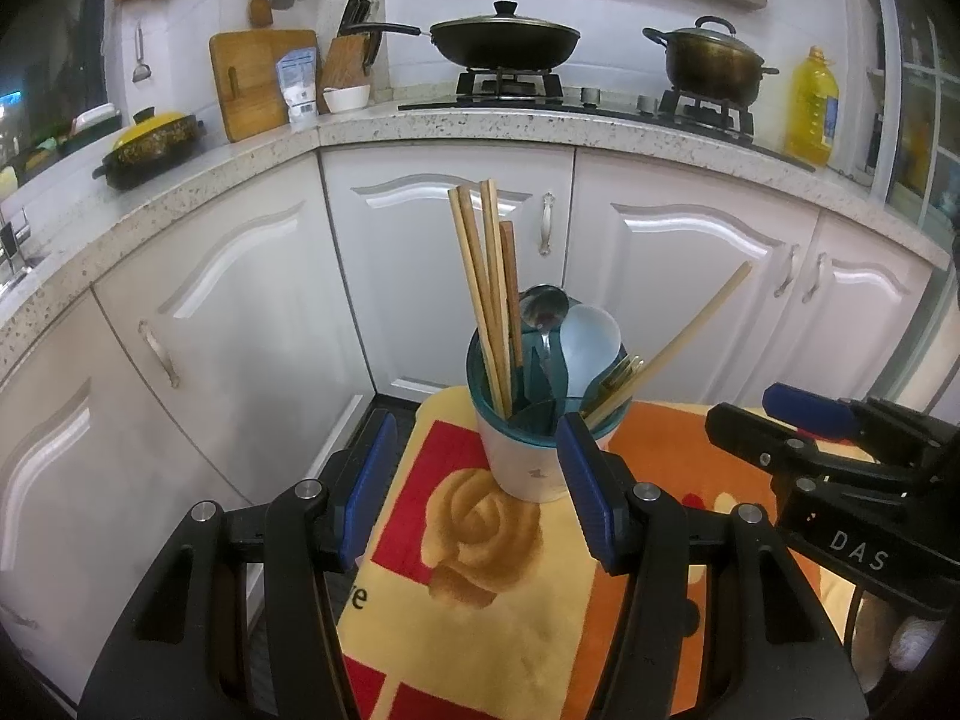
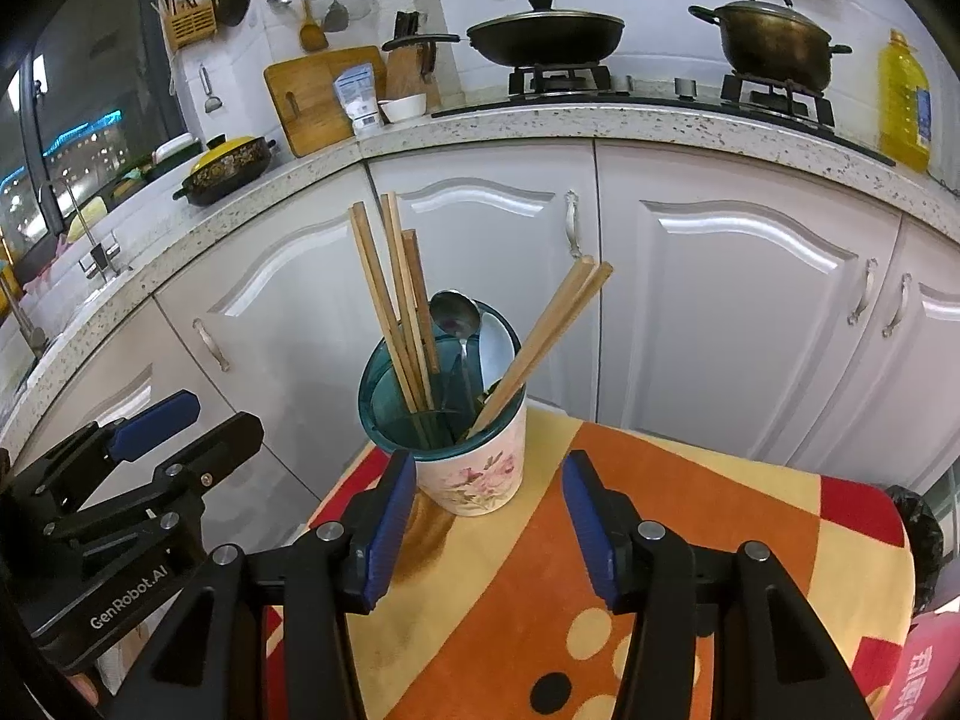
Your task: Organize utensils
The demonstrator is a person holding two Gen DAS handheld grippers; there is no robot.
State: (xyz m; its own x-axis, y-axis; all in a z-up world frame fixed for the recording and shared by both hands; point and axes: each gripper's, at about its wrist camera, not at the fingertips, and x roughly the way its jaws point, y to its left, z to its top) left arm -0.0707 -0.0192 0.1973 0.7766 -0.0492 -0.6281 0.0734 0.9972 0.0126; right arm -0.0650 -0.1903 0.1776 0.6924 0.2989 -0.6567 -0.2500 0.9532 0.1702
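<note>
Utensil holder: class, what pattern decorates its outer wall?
A pink floral print on a cream wall of the utensil holder, below its teal rim; clearest in the right wrist view.

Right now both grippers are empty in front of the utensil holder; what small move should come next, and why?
Probably ease the right gripper forward to the leaning chopsticks. They tilt right, apart from the upright chopsticks in the utensil holder. Both sets of jaws stand open, and no utensils show on the cloth.

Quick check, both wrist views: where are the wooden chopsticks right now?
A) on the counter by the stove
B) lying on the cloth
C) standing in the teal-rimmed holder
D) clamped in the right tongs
C: the chopsticks stand inside the utensil holder, while the right tongs and left tongs are open and empty.
</note>
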